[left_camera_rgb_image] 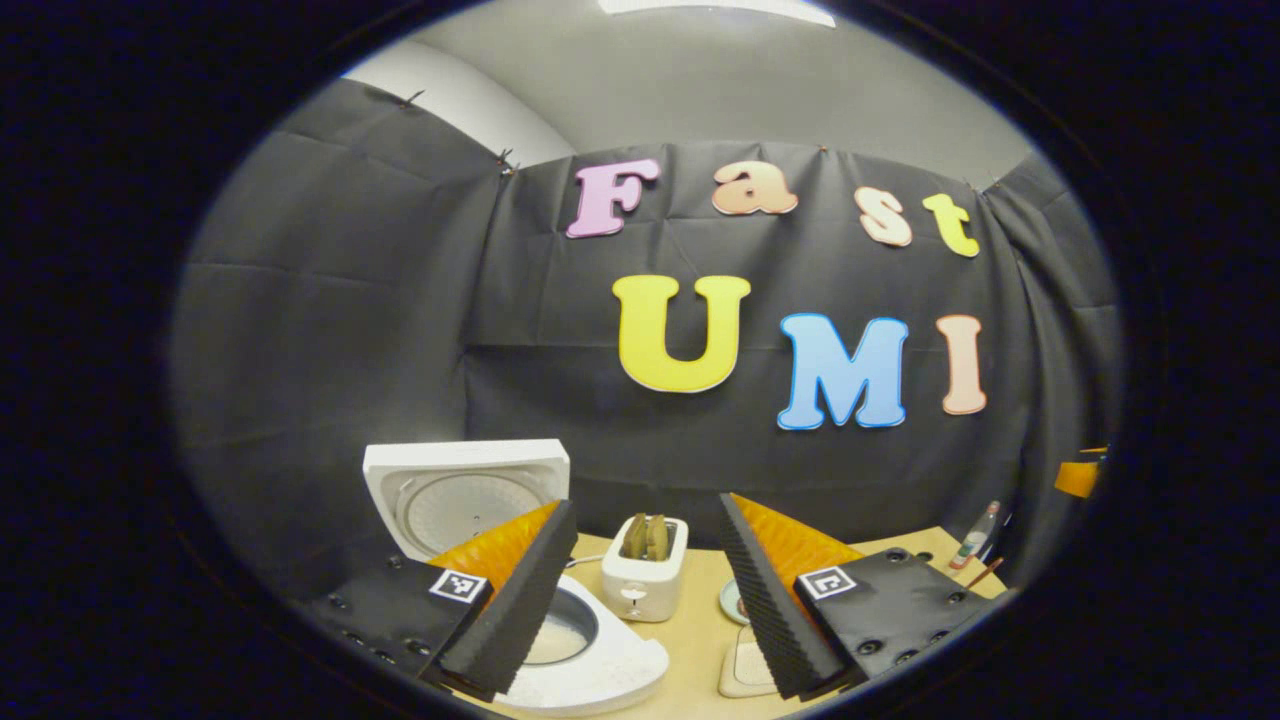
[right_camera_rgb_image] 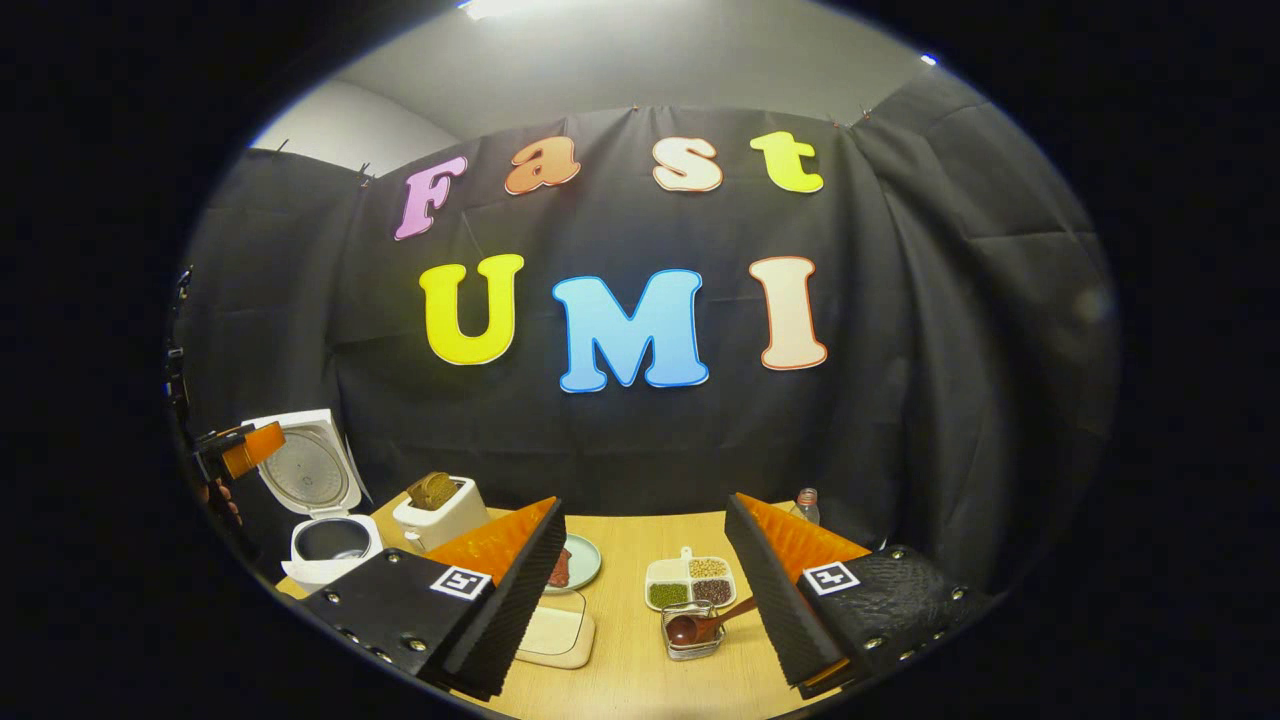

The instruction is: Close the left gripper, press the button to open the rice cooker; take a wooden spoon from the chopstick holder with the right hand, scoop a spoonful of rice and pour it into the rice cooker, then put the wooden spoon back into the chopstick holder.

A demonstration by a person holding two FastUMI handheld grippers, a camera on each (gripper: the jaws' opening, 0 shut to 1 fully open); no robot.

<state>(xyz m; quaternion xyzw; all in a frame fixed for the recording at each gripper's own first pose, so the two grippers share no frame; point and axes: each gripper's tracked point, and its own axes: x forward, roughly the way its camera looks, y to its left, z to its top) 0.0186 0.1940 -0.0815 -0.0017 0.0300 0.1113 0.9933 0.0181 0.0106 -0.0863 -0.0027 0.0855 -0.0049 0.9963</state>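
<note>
Both my left gripper (left_camera_rgb_image: 640, 590) and right gripper (right_camera_rgb_image: 645, 590) hang released over the table (right_camera_rgb_image: 630, 660), the rice cooker (right_camera_rgb_image: 322, 500) stands lid-up at left, the wooden spoon (right_camera_rgb_image: 705, 624) rests in the chopstick holder (right_camera_rgb_image: 692, 632).

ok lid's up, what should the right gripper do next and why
Probably lower the right gripper, jaws open, toward the wooden spoon in the holder just ahead of it. The rice cooker already stands open with its lid up, so the button step looks done, and the spoon lies untouched in the holder, its handle leaning toward the right finger.
</note>
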